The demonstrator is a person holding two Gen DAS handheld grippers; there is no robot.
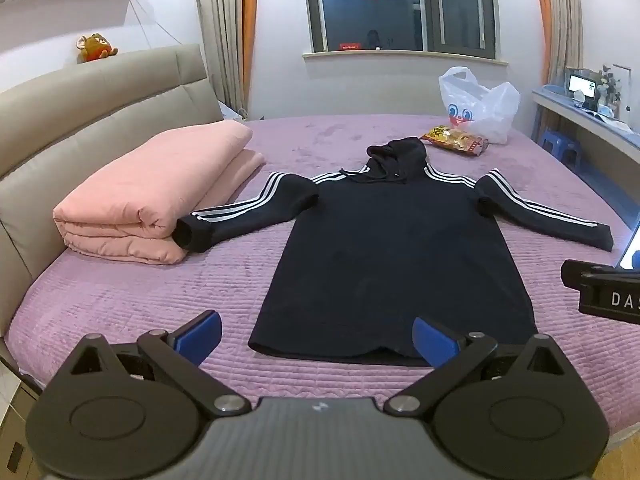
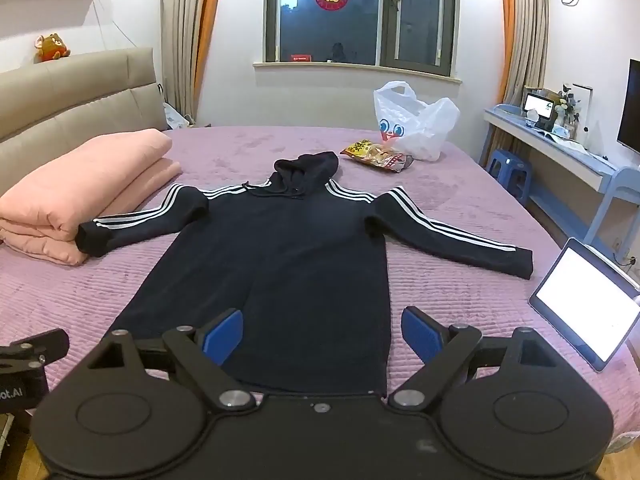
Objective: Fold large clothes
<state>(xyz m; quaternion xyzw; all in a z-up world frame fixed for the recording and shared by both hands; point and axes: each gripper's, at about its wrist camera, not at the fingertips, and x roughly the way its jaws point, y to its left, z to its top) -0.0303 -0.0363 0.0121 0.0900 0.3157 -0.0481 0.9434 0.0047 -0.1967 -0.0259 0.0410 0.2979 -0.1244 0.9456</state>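
Both grippers hover at the foot edge of the bed (image 1: 120, 292), fingers spread wide, holding nothing. Left gripper (image 1: 316, 338) sits nearer the hem's left corner, right gripper (image 2: 322, 336) over the hem's right half. The black hoodie (image 2: 280, 264) lies flat, long axis running straight away from the fingers, sleeves outstretched, hood (image 2: 308, 168) farthest.

The room was lit evenly by cool indoor light from above, while the window (image 2: 362, 16) was shown dark, with faint reflections in its glass. A blown-out white glare was given off by the tablet screen (image 2: 586, 300) at the near right. Straight lines were bent strongly toward the edges, and the corners were vignetted black. Only soft shadows were cast.
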